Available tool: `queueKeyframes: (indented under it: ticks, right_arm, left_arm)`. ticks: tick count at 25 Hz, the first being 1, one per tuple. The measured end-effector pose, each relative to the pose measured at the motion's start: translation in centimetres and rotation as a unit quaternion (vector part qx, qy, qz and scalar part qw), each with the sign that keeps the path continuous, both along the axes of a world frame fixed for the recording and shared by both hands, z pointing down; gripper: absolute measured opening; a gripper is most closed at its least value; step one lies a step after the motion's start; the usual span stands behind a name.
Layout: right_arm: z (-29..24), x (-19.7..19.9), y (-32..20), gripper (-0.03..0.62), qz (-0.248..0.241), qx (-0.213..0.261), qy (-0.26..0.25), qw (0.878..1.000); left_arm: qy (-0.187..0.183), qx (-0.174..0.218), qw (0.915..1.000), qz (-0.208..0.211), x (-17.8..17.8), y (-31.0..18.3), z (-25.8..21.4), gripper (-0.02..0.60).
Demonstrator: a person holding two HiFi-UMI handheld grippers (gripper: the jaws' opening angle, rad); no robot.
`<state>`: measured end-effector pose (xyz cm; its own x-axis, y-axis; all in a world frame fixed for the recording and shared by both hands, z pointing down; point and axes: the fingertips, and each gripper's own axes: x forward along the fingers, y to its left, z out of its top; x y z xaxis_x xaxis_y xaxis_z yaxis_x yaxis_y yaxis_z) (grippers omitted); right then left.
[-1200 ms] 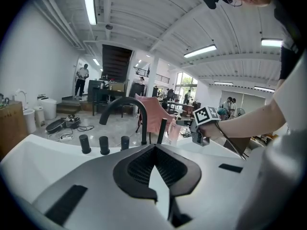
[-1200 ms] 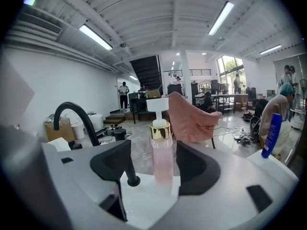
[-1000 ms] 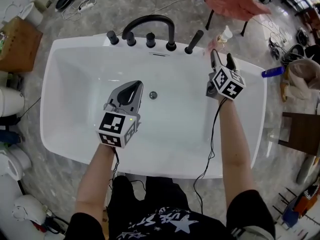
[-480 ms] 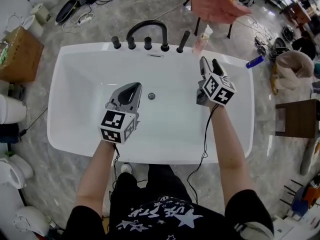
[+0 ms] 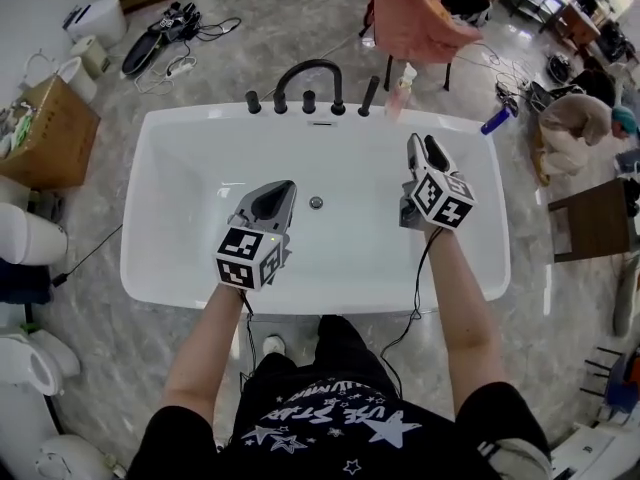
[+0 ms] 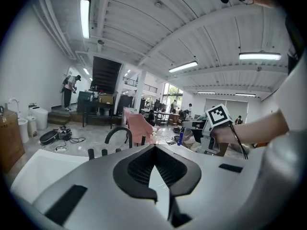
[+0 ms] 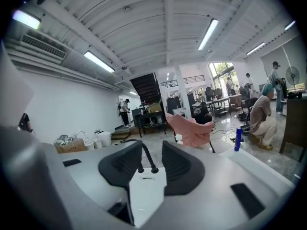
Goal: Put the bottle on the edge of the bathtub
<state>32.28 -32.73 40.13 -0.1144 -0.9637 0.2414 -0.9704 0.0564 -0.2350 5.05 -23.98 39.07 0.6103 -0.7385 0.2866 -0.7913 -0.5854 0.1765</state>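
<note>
The work surface was a white rectangular bathtub (image 5: 200,118) with a smooth glossy shell, rounded corners and a round metal drain (image 5: 316,202) in its flat bottom. It stood on a grey marbled floor (image 5: 200,58) in a large open hall with white walls and a ribbed ceiling carrying strip lights (image 6: 86,17). A matte black arched faucet (image 5: 308,63) with a row of black knobs was mounted on the far rim. Beyond it stood a chair draped in soft pink fabric (image 5: 410,18); a brown cardboard box (image 5: 50,133) sat off the tub's left side, and a crouching person (image 5: 580,118) was off the right side. The bottle (image 5: 494,121), a slim blue cylinder, stood upright at the tub's far right corner, at the rim, well apart from both tools; whether its base rested on the rim or just behind it could not be determined. The left gripper (image 5: 280,193) hung over the basin near the drain, its grey ribbed jaws together at the tips and holding nothing. The right gripper (image 5: 424,143) hung over the right half of the basin, its dark ribbed jaws apart and closing, with nothing between them.
</note>
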Motion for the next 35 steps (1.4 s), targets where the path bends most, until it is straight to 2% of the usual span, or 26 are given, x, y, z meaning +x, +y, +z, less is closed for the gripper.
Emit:
queueKeyframes:
  ticks: [5, 9, 16, 20, 28, 35]
  right_arm:
    - [-2.7, -2.0, 4.6, 0.046, 0.017, 0.026, 0.018, 0.999]
    - [-5.1, -3.8, 8.5, 0.023, 0.019, 0.060, 0.029, 0.998]
    - [-6.7, -6.9, 14.6, 0.017, 0.017, 0.065, 0.052, 0.996]
    - [-7.1, -8.8, 18.3, 0.017, 0.020, 0.062, 0.055, 0.996]
    - [-6.3, -13.1, 26.3, 0.017, 0.041, 0.052, 0.039, 0.997]
    - [-4.9, -15.1, 29.6, 0.017, 0.045, 0.035, 0.029, 0.998]
  left_arm:
    - [0.014, 0.008, 0.9999, 0.001, -2.8, 3.8, -1.6, 0.015]
    - [0.020, 0.013, 0.9997, 0.004, -4.9, 6.7, -2.2, 0.015]
    - [0.030, 0.023, 0.9992, 0.011, -8.3, 10.6, -2.7, 0.015]
    - [0.022, 0.035, 0.9987, 0.030, -9.6, 13.1, -2.8, 0.015]
    - [0.013, 0.066, 0.9955, 0.066, -13.4, 18.0, -4.4, 0.015]
    - [0.022, 0.056, 0.9961, 0.064, -15.2, 19.4, -4.1, 0.015]
